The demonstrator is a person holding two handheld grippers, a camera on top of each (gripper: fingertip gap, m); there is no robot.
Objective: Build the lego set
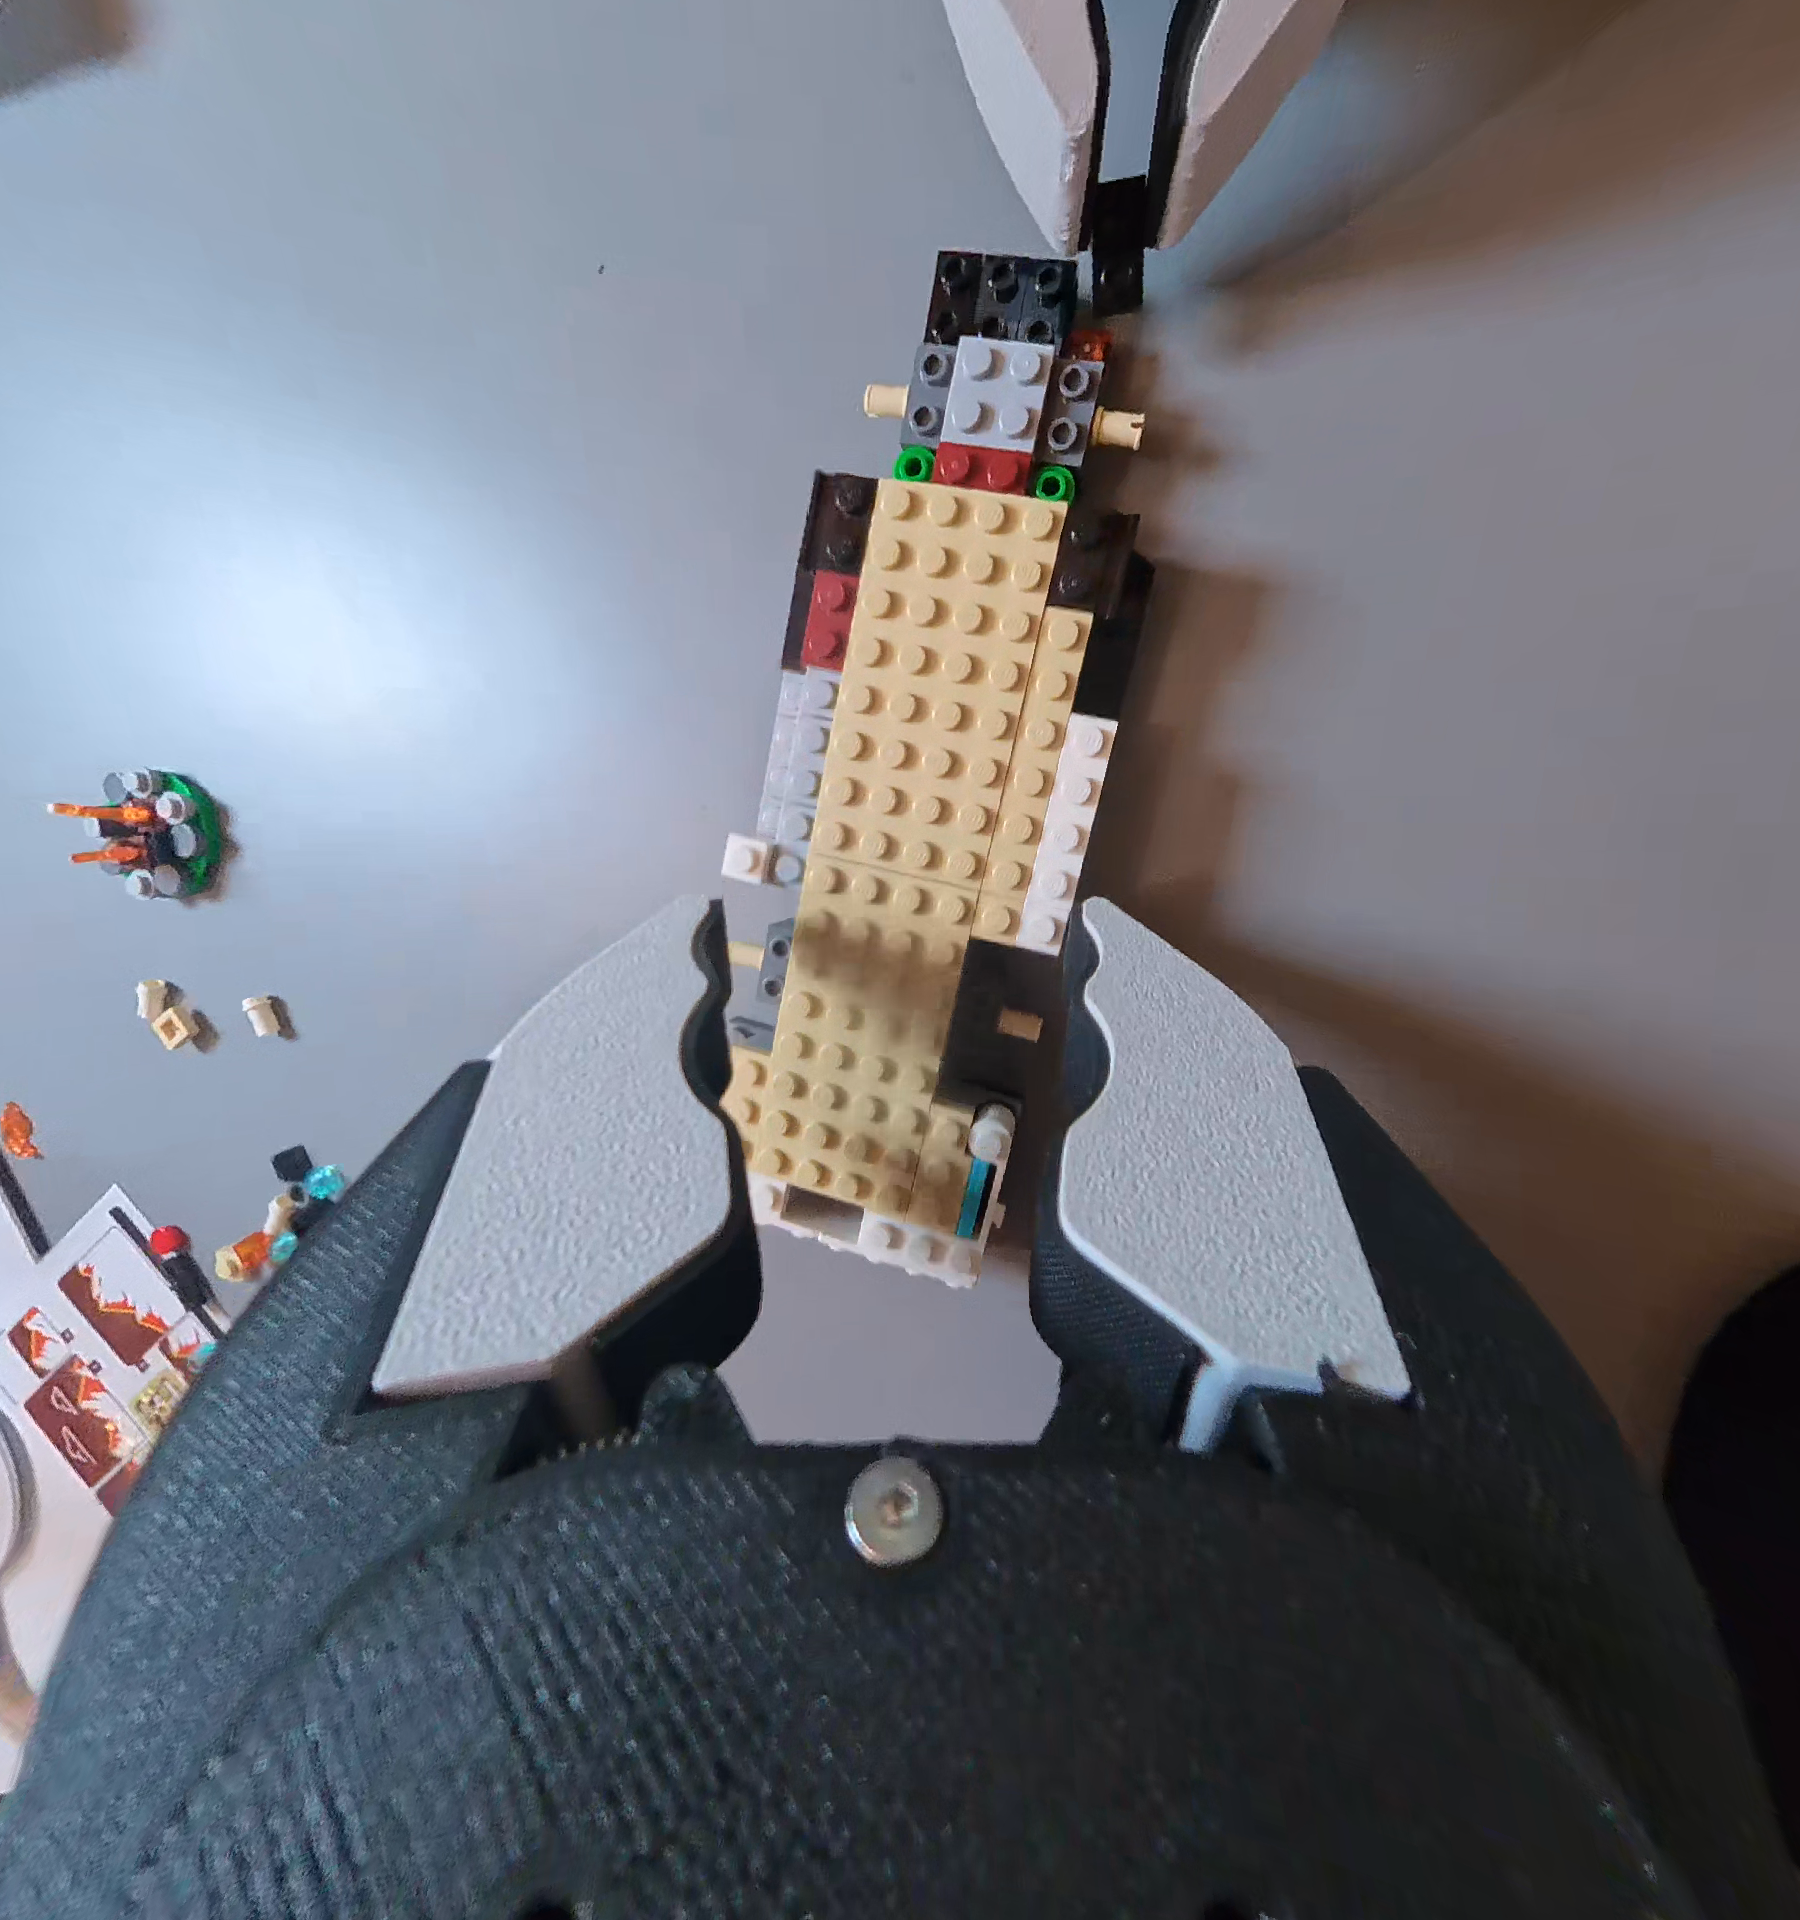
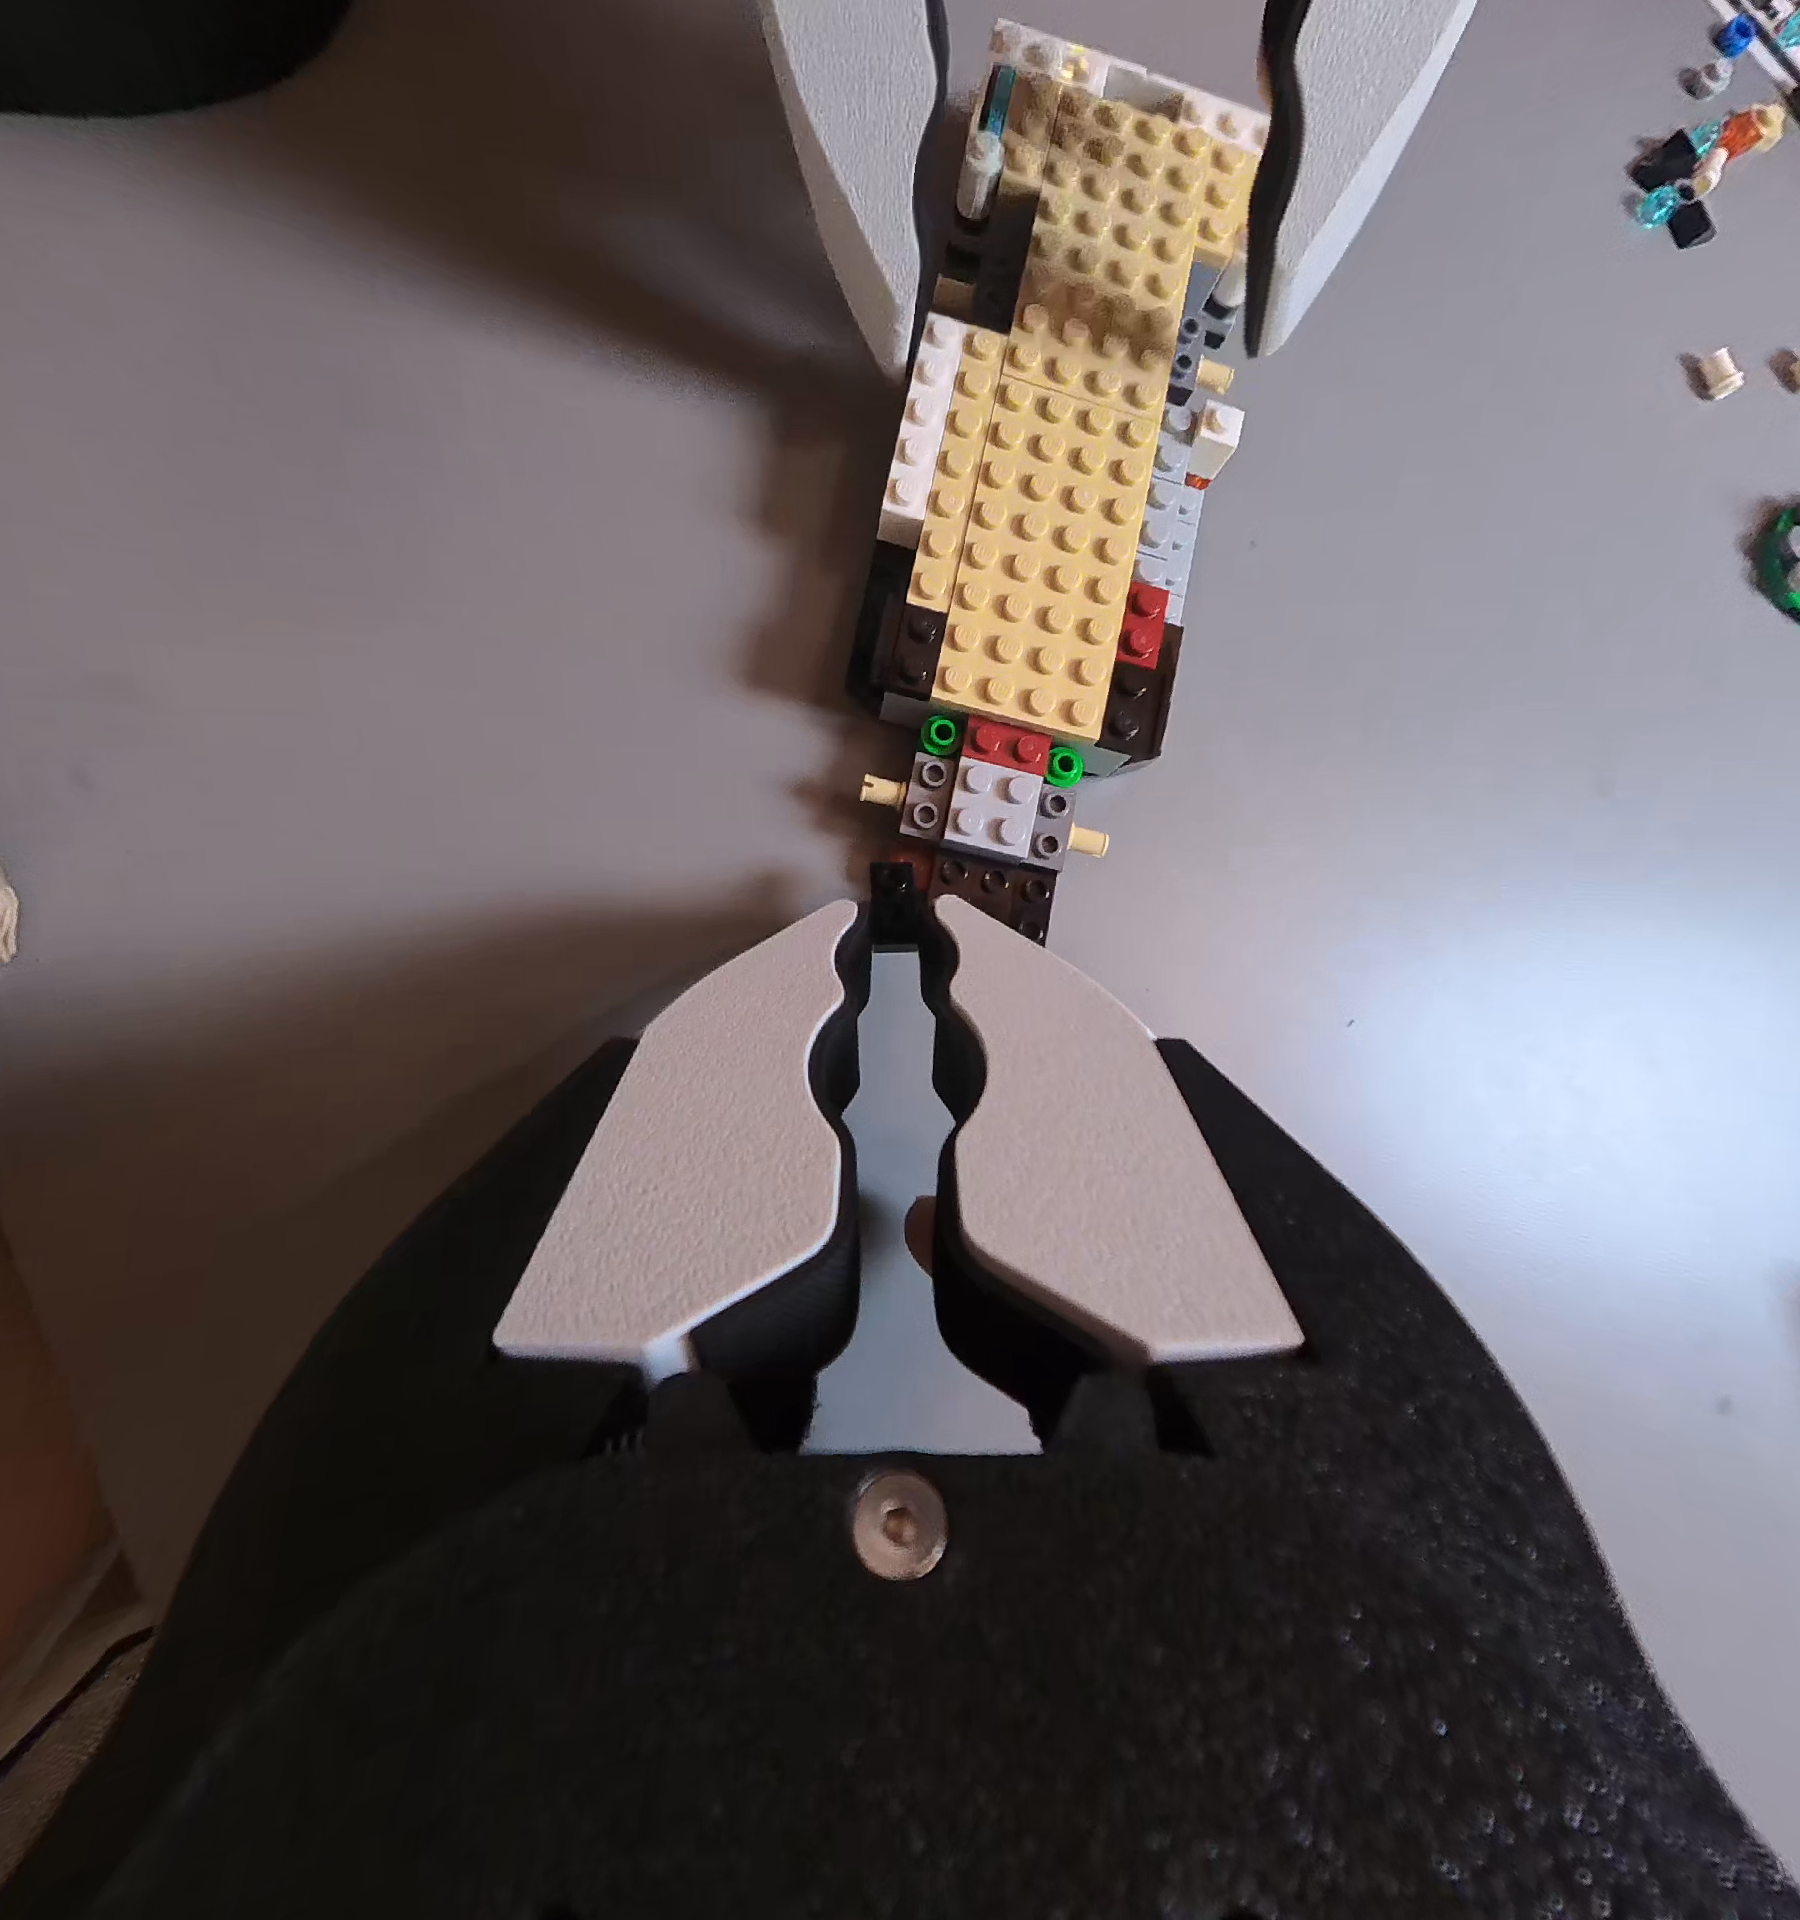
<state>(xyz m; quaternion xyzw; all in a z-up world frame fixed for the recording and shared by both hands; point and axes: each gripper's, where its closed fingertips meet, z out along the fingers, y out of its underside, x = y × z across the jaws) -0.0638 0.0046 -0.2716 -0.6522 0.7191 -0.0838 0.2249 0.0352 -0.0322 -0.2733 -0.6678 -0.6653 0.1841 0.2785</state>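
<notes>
Both grippers meet one long tan brick model (image 1: 937, 748) on my table (image 1: 356, 520). Between my left gripper's (image 1: 891, 997) spread fingers sits its near end, pads not visibly pressing. Just ahead of it, my right gripper (image 2: 896, 920) pinches a small black brick (image 2: 893, 904) at the model's far end.

Illumination is soft and even, daylight-like. The grey tabletop (image 1: 356, 468) carries a broad pale sheen toward 9 o'clock in the left wrist view and toward 3 o'clock in the right wrist view. Shadows are warm brown with diffuse edges, falling toward 3 o'clock from the brick model (image 1: 937, 790) in the left view. One smeared dark patch lies on the tan plates near the model's 6 o'clock end. Wide-angle distortion bends the frame edges; corners are soft, and small loose bricks (image 1: 210, 1013) show slight blur.
</notes>
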